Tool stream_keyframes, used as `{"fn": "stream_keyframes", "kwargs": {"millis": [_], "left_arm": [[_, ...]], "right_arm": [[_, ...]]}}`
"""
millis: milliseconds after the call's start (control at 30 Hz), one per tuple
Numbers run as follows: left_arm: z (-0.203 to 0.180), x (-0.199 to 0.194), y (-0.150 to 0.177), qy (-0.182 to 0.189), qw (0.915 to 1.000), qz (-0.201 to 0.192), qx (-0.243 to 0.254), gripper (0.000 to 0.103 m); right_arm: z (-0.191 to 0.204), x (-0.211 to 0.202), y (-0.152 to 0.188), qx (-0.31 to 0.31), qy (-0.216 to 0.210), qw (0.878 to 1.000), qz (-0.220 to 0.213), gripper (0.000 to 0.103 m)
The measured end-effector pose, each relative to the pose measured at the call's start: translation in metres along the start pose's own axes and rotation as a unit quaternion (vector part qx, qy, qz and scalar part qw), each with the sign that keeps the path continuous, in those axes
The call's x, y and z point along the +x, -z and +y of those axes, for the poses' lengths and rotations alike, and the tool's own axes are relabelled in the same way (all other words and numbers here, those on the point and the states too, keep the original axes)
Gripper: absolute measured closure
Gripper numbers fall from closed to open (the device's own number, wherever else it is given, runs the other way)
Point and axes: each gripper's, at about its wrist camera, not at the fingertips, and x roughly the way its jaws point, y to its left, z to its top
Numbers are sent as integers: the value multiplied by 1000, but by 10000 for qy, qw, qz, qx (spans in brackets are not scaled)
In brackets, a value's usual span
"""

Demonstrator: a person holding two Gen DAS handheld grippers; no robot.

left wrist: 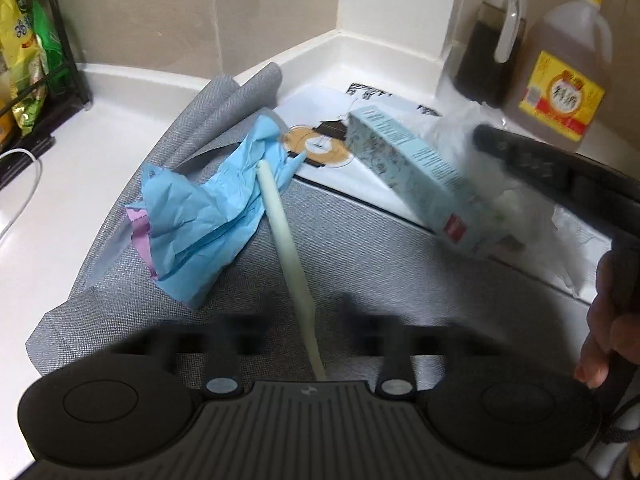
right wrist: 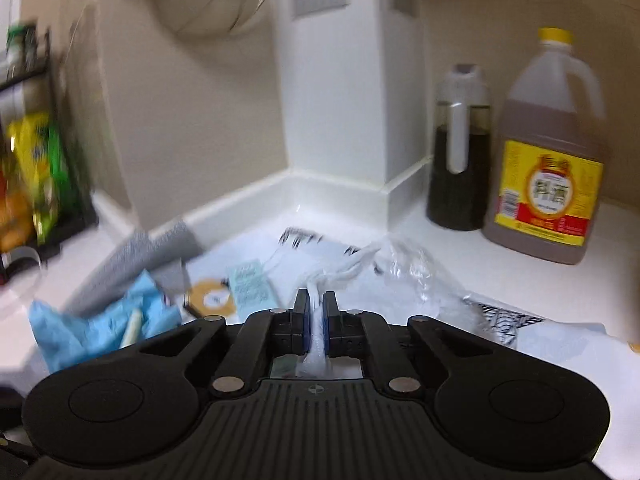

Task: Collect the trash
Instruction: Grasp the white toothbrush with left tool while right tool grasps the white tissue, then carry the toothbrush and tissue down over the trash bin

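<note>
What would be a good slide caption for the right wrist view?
Right gripper shut on a clear plastic bag on a white kitchen counter.

Left wrist view looks steeply down, close over the grey mat (left wrist: 340, 240); right wrist view faces the corner beyond it more levelly; both share the blue paper (left wrist: 200, 208)

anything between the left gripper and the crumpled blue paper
Yes: the pale green stick, clamped in the left gripper, lies across the right edge of the crumpled blue paper on the grey cloth. Nothing else visible stands between.
</note>
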Motion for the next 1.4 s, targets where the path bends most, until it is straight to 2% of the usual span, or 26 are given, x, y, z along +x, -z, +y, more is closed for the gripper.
{"fn": "stream_keyframes", "kwargs": {"millis": [67, 267, 467, 667, 1000, 1233, 1400], "left_arm": [[7, -7, -2, 141, 9998, -28, -168, 92], [14, -42, 0, 357, 9983, -387, -255, 93], [13, -73, 8, 555, 9962, -631, -211, 93], [17, -111, 34, 721, 9941, -784, -219, 93], [29, -166, 101, 642, 9935, -918, -200, 93], [42, -188, 147, 505, 9942, -916, -264, 93], [50, -204, 181, 126, 9962, -829, -244, 93]], "right_arm": [[-11, -13, -4, 225, -54, 9995, -231, 100], [-46, -65, -19, 803, -296, 9915, -977, 100], [-62, -115, -21, 995, -253, 9856, -1343, 100], [-57, -159, 1, 886, -322, 9871, -1292, 100], [-32, -219, 44, 552, -573, 9908, -1099, 100], [-28, -231, 75, 499, -409, 9950, -767, 100], [-24, -250, 92, 484, -513, 9953, -666, 100]]}}
